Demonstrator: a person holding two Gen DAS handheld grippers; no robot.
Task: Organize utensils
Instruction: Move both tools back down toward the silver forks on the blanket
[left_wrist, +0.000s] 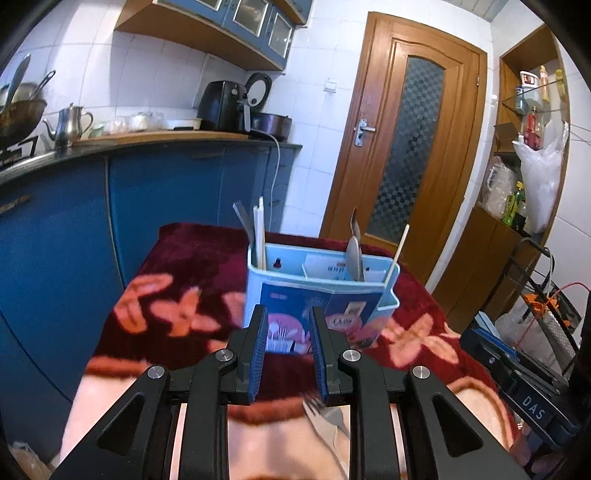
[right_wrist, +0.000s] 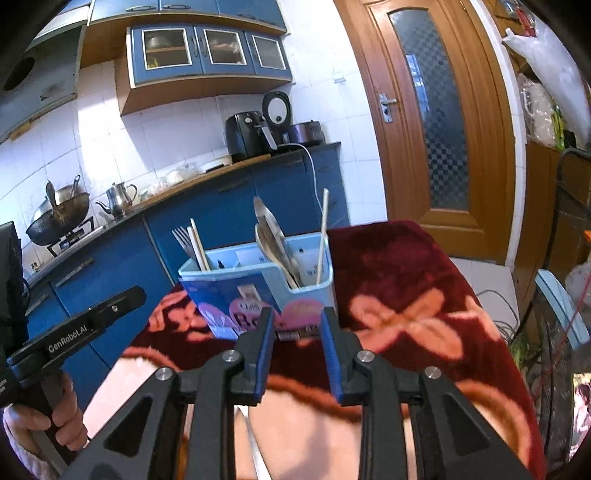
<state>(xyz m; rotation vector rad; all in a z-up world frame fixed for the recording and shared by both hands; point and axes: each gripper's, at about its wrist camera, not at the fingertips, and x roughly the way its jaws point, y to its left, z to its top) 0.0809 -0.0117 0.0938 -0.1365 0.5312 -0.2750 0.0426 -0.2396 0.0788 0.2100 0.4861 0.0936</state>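
Since both grippers point down over the near edge of the table (left_wrist: 192, 258), they look staged for a pickup from the cloth, not a drop into the caddy (left_wrist: 317, 288).

Left gripper (left_wrist: 290, 350): jaws narrow, partly apart, nothing between the pads. A fork (left_wrist: 321, 410) lies on the cloth just below/behind the right-side pad, tines toward the caddy, handle running back under the gripper frame. My read: that's the next target, approach not finished yet.

Right gripper (right_wrist: 298, 354): jaws also narrow, gap a bit wider than the left's, empty. A pale metal piece (right_wrist: 255, 443) shows under its frame, prob. another utensil on the cloth; can't tell which kind. Left gripper's body and the hand (right_wrist: 48, 417) holding it sit at the left edge of the right wrist view.

Caddy: light blue plastic, rounded corners, internal dividers, printed paper sleeve around the front, stands upright mid-table on the dark red floral cloth. Left compartment holds a fork (right_wrist: 184, 238) + pale chopsticks (right_wrist: 197, 243), tines up. Middle-right holds spoons (right_wrist: 271, 240), bowls up. Far right end has one single chopstick (right_wrist: 322, 236) leaning. So sorting is by type, partly done; loose pcs on the cloth remain.

Risk: fork lies flat on soft pile, narrow jaws may skid over it.
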